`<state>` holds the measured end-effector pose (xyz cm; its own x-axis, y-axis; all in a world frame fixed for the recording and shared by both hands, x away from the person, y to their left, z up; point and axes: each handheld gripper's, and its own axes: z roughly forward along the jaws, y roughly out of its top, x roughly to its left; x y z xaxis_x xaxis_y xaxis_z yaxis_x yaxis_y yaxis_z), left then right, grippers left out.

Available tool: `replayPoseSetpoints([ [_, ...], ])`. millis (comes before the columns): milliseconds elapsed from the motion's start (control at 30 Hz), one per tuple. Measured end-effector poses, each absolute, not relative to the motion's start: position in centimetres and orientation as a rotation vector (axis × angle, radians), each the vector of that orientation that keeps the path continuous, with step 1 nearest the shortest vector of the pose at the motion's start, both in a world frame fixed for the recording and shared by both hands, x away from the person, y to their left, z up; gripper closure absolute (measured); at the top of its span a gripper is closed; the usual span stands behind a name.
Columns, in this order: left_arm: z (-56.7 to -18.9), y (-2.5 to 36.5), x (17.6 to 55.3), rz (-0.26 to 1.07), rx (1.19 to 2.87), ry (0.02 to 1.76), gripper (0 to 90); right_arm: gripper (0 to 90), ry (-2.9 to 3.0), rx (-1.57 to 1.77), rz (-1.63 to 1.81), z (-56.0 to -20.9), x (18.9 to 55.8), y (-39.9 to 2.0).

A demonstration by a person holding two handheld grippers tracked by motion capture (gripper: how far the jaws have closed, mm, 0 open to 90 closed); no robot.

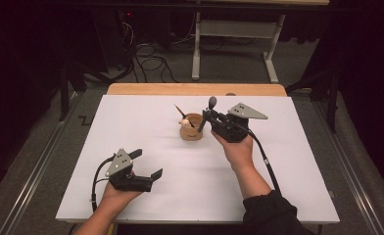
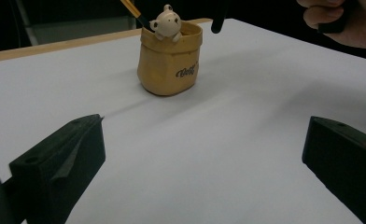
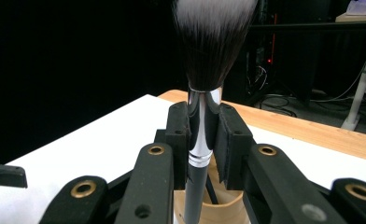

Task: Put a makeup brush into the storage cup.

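A tan bag-shaped cup stands mid-table, with a small bear figure on its rim and a pencil leaning inside. My right gripper is just right of the cup, shut on the handle of a makeup brush. The brush stands upright with its bristles on top. In the right gripper view the pads clamp the silver ferrule of the brush, and the cup lies below. The handle's black tip hangs close beside the cup's rim. My left gripper rests open at the front left, holding nothing.
The white mat covers the table, with a wooden edge at the back. A metal stand and cables are on the floor beyond. The hand holding the right gripper shows in the left gripper view.
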<state>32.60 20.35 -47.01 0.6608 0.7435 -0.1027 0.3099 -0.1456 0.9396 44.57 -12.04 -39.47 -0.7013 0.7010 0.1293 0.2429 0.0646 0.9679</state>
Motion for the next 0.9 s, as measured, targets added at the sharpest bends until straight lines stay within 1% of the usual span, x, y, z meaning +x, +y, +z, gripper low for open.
replayPoseSetpoints([
  [367, -47.0, 20.3, 32.6, 0.469, 1.734, 0.854, 0.3, 78.1, 1.973, 0.943, 1.661, -38.9, 45.4, -11.5],
  [900, -47.0, 20.4, 32.5, 0.47, 1.732, 0.854, 0.3, 78.0, 1.963, 0.971, 1.641, -39.2, 46.7, -10.9],
])
